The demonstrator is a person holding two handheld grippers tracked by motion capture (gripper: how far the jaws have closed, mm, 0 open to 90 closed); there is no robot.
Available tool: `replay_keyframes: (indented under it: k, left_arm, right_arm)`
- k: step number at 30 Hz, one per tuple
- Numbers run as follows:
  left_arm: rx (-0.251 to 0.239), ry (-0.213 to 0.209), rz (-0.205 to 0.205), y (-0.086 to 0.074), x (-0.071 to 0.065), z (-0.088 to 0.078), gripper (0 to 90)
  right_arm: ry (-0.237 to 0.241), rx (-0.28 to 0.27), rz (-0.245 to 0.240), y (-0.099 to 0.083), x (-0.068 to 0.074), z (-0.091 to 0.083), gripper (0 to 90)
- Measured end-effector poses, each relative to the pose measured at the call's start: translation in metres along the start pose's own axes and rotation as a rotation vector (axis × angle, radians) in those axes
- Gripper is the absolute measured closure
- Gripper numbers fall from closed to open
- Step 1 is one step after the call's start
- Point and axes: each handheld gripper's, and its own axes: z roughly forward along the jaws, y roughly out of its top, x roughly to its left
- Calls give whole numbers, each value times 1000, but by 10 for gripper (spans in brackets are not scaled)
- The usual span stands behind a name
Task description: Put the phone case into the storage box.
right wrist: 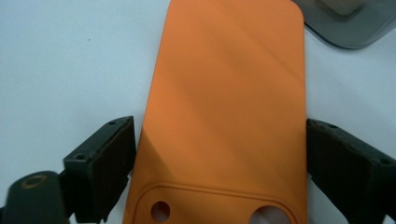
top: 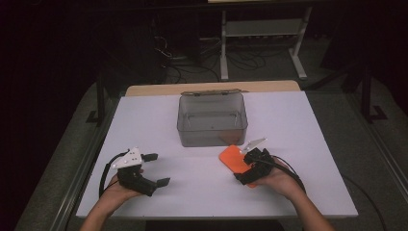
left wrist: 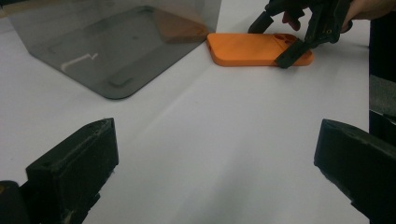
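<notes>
1. Between the two black jaws of the right gripper (right wrist: pixel 219 158) lies the orange phone case (right wrist: pixel 224 107), flat on the white table (top: pixel 192 192). The jaws sit against its two long edges near the camera-cutout end, so I judge the gripper to be clamped on the case.
2. Ahead of those fingertips the case runs straight away from the gripper. Its long axis follows the line of the jaws, with the cutout end nearest the hand and the rounded far end pointing toward the grey box (top: pixel 212 120), which stands just beyond it.
3. The left gripper (top: pixel 153 169) rests well apart from the case with its jaws wide and nothing between them.
4. Risk: the case looks thin and soft-walled. Pinched across its width, it may bow or pop out sideways when lifted.
5. Risk: the hold is near one end, so the far end could droop and catch the near wall of the box if it is carried forward low.
6. Risk: the smooth table offers little purchase, so a slight twist of the wrist could slide the case out from between the pads.
</notes>
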Motion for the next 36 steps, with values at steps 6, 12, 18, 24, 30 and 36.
replay_keyframes:
  k: [6, 12, 18, 24, 30, 36]
  left_arm:
    - [0, 2, 1, 0, 0, 0, 0]
    - [0, 3, 3, 0, 0, 0, 0]
    - [1, -1, 3, 0, -1, 1, 0]
    - [0, 0, 3, 0, -1, 1, 0]
    - [1, -1, 1, 0, 0, 1, 0]
    - [2, -1, 4, 0, 0, 1, 0]
  right_arm:
    - [-4, -8, 9, -1, 0, -1, 126]
    - [-7, -13, 13, -2, 1, -1, 136]
    - [-6, -10, 15, -2, 1, -1, 143]
    - [0, -11, 15, -2, 0, -1, 145]
    - [9, -14, 11, -1, -2, -2, 147]
    - [22, -18, 9, 0, -1, -3, 147]
